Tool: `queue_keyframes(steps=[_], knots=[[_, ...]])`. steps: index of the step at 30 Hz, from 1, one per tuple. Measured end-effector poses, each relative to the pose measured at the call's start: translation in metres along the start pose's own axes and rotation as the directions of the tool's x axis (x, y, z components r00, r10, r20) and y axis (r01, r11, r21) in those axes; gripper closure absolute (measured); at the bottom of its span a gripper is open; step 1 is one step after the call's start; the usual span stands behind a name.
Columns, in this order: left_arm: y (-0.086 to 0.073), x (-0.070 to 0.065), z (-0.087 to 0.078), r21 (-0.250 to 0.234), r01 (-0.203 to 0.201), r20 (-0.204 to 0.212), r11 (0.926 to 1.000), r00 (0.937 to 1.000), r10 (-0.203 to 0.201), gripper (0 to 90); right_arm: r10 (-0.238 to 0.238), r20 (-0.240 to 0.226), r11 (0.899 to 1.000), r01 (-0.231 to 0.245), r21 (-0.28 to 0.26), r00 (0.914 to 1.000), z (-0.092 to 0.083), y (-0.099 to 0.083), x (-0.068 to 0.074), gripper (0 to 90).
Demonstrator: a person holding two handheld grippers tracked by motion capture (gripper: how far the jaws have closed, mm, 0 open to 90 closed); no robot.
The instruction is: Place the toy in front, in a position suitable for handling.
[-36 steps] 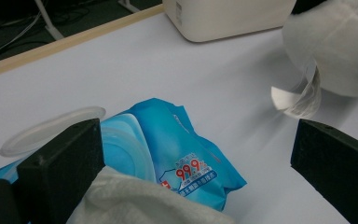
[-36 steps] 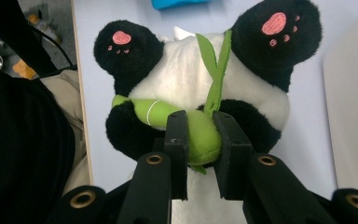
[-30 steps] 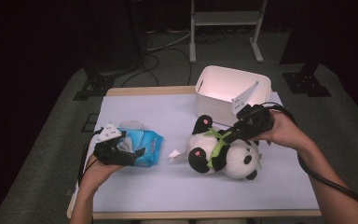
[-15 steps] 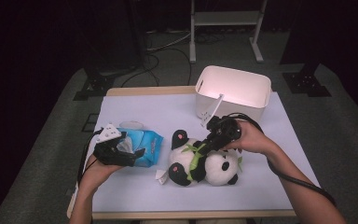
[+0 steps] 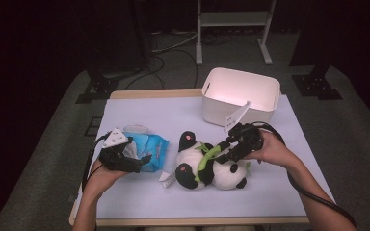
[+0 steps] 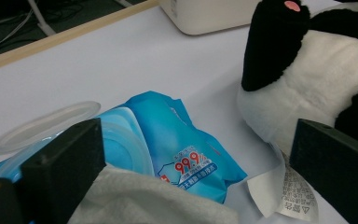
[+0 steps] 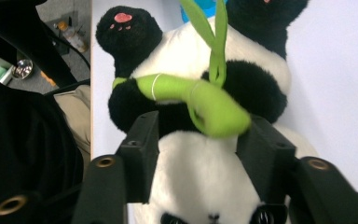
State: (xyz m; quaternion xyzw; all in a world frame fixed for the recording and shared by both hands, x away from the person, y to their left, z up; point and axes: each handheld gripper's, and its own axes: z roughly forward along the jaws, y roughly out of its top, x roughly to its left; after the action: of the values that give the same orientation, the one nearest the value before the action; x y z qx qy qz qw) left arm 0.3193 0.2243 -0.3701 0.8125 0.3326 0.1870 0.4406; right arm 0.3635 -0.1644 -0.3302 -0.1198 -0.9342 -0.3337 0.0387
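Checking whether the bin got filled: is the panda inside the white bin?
No, the panda lies on the table in front of the white bin, between the two hands.

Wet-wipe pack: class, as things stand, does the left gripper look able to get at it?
Probably yes. The left gripper sits right at the wet-wipe pack, jaws open, with a pulled-out wipe between them. The pack's lid is flipped open, and the toy panda lies beside it, not in the way.
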Motion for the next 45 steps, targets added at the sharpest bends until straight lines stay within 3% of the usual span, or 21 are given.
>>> queue_keyframes(steps=[6,11,17,21,24,28,31,36,42,45], knots=[[0.000,0.001,0.002,0.019,-0.015,0.000,0.9997,0.9999,0.015,4.2,0.005,0.067,0.998,0.000,-0.067,0.9978,-0.021,-0.016,0.002,42.4],[0.001,0.001,0.004,0.031,-0.033,0.004,0.9990,0.9995,0.033,4.6,0.013,0.124,0.997,-0.004,-0.077,0.9923,-0.029,-0.033,0.004,41.2],[0.005,0.001,0.006,0.043,-0.053,0.009,0.9977,0.9986,0.053,5.4,0.023,0.130,0.997,-0.013,-0.082,0.9912,-0.017,-0.045,0.004,40.6],[0.007,0.004,0.004,0.076,-0.072,0.003,0.9945,0.9974,0.072,5.4,0.011,0.157,0.999,-0.004,-0.050,0.9876,-0.003,-0.049,0.006,39.2],[0.008,0.006,0.002,0.080,-0.071,0.002,0.9942,0.9975,0.071,5.4,0.012,0.184,0.998,0.001,-0.068,0.9828,0.000,-0.053,0.007,40.9],[0.009,0.009,0.000,0.083,-0.078,0.006,0.9935,0.9969,0.078,7.7,0.008,0.177,0.997,0.006,-0.082,0.9841,0.000,-0.057,0.007,40.8],[0.008,0.014,-0.003,0.108,-0.091,0.005,0.9900,0.9959,0.091,9.6,-0.009,0.190,0.998,0.021,-0.065,0.9818,0.002,-0.058,0.011,40.8],[0.005,0.020,-0.005,0.149,-0.103,-0.002,0.9835,0.9946,0.104,16.1,0.003,0.180,0.996,0.013,-0.089,0.9836,0.002,-0.061,0.010,40.1],[0.001,0.023,-0.006,0.174,-0.114,-0.004,0.9781,0.9932,0.116,26.5,0.010,0.177,0.995,0.007,-0.098,0.9841,0.003,-0.062,0.010,39.8],[0.000,0.025,-0.008,0.181,-0.140,-0.010,0.9734,0.9895,0.144,34.7,0.010,0.179,0.995,0.009,-0.104,0.9839,0.003,-0.063,0.009,39.6]])
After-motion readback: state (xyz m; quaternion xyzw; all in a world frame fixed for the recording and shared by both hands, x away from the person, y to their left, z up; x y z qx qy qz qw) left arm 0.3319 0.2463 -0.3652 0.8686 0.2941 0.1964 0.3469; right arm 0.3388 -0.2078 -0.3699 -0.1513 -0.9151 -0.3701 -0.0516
